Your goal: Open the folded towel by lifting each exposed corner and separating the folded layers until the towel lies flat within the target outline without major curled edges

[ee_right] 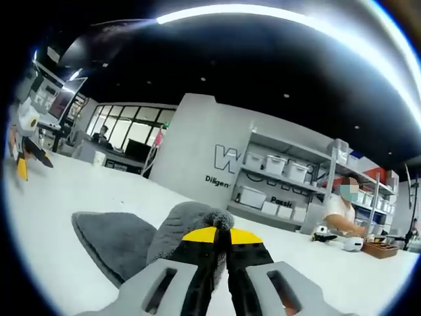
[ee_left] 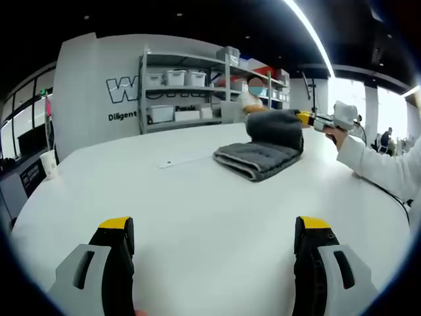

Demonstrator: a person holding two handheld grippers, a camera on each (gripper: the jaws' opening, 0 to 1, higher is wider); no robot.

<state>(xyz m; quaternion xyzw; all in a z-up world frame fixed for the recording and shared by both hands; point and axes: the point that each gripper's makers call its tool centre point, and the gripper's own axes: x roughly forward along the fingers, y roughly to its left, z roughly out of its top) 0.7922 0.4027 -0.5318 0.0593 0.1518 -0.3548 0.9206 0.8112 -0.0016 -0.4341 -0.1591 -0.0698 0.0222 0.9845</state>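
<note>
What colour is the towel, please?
Dark grey towel, clearest in the left gripper view.

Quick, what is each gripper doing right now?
Left gripper: open, holding nothing, above the table.
Right gripper: shut on a lifted corner of the grey towel.

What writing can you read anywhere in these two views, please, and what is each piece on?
"W": large outlined letter on the grey wall, the rest hidden behind the shelves.
"Diligent": small line below it on the wall, its continuation hidden; it reads "Diligen" in the right gripper view.
"Passi": a word fragment on the wall, seen between the shelves.
Bins: no readable labels.
Towel and both grippers: no text.
</note>
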